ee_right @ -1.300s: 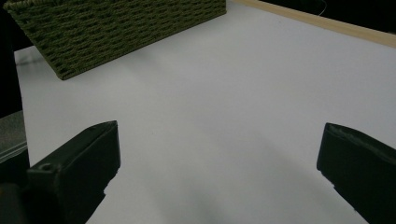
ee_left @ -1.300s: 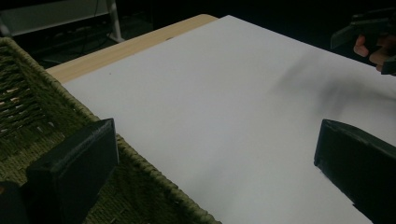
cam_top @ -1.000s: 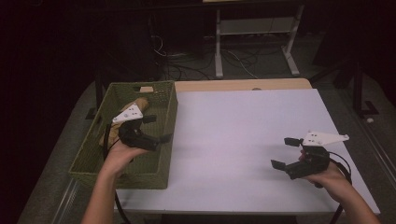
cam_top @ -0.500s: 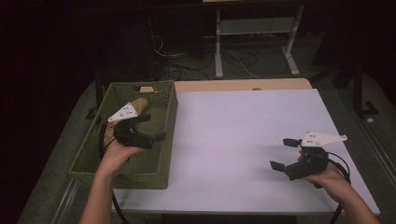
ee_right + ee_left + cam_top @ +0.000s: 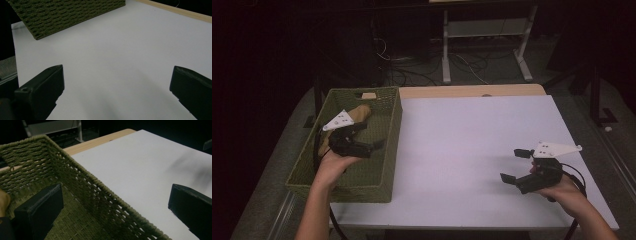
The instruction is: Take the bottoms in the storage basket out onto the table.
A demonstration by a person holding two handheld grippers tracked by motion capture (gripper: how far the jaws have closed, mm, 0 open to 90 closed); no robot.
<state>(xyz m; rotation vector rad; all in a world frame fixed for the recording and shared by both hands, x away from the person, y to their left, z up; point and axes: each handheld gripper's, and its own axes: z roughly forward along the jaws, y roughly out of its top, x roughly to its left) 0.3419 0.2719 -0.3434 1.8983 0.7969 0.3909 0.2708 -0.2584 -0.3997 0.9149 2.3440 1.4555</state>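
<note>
Barely any change since a second ago, left hand-held gripper (image 5: 364, 137) just nudged left inside the green basket (image 5: 393, 117), jaws wide and empty beside the tan loaf-like thing (image 5: 357, 113), so I'd guess the grab's next, right hand-held gripper (image 5: 518, 164) idling wide over the tabletop (image 5: 462, 150).

Each hand carries a black two-jaw tool. The left gripper (image 5: 364, 137) has blocky matte-black jaws with squared ends, topped by a pale grey three-cornered plate dotted with small dark screw marks. The right gripper (image 5: 513, 164) is built the same: thick black jaws, one showing a small round hole near its tip, a grey plate above, and a black cable looping behind it. Both forearms are bare, no sleeves
</note>
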